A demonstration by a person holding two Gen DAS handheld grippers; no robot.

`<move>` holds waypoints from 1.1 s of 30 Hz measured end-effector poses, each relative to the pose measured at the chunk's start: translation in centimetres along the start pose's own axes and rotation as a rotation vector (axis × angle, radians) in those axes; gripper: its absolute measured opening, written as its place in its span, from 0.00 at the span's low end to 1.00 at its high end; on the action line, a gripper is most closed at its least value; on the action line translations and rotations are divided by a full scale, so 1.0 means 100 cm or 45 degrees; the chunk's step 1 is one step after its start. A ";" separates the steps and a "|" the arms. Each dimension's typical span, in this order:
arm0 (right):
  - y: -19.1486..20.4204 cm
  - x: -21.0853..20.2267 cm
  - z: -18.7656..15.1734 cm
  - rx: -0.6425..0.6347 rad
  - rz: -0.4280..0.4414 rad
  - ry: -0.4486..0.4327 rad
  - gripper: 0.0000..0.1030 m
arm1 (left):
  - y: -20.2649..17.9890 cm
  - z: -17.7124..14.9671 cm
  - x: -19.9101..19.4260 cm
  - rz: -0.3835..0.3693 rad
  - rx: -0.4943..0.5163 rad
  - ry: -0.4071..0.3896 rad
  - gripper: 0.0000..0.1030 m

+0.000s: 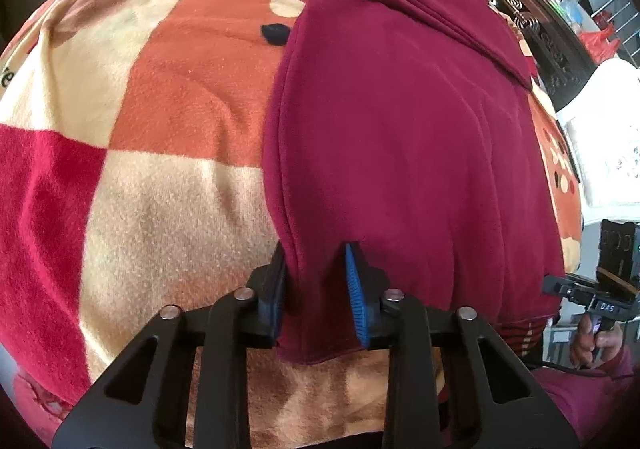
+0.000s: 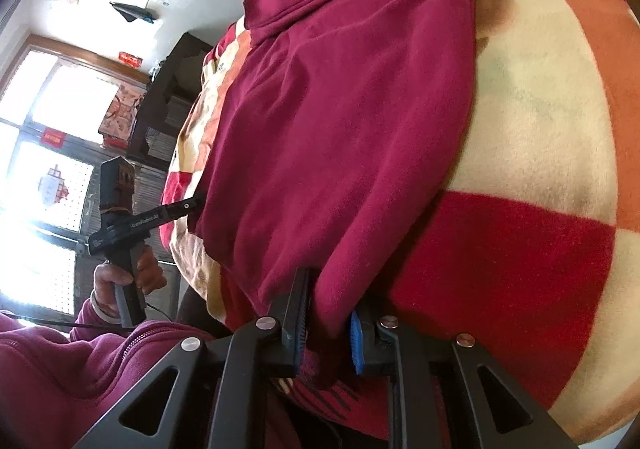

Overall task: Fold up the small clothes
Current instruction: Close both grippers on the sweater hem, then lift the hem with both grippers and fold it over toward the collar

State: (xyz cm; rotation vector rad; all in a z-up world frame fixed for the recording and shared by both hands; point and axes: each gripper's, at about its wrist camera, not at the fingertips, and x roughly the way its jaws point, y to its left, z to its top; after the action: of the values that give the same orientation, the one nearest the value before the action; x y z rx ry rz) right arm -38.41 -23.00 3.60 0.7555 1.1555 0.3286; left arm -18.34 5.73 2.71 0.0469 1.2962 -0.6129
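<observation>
Left tool [image 1: 318, 291]: blue pads pinching the near hem of the garment [image 1: 400, 129], at its left corner.
Right tool [image 2: 330, 323]: pads pressed onto a fold of the same hem, at the other corner.
Garment: maroon fleece, spread flat on the blanket [image 1: 160, 109], far part folded over itself.
Blanket: checked in orange, cream and red, covering the bed.
Hand [image 2: 120, 281]: grips the left tool's handle, maroon sleeve [image 2: 60, 369] behind it.
Window [image 2: 48, 137]: bright, beyond the bed.
</observation>
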 end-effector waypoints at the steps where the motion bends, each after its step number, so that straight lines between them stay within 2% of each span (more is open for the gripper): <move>1: 0.002 -0.002 0.000 -0.002 -0.008 -0.019 0.13 | 0.000 0.000 0.000 -0.004 -0.001 -0.002 0.13; 2: 0.004 -0.007 0.000 -0.001 -0.009 -0.055 0.10 | -0.002 0.001 -0.001 -0.020 -0.010 -0.004 0.11; 5: 0.011 -0.017 0.005 -0.021 0.006 -0.112 0.09 | 0.000 0.004 -0.008 -0.068 -0.028 -0.041 0.08; 10: 0.021 -0.036 0.017 -0.069 0.015 -0.208 0.09 | 0.002 0.014 -0.025 -0.129 -0.069 -0.165 0.08; 22: 0.027 -0.073 0.054 -0.110 0.002 -0.456 0.09 | -0.008 0.047 -0.054 -0.166 -0.076 -0.379 0.08; 33: 0.029 -0.093 0.096 -0.129 -0.026 -0.593 0.09 | -0.024 0.084 -0.071 -0.186 -0.076 -0.524 0.08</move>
State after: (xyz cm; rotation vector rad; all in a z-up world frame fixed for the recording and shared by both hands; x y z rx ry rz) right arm -32.92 -29.99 14.04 0.6852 0.7012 0.1783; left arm -12.97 3.50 12.30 -0.2152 0.9216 -0.6674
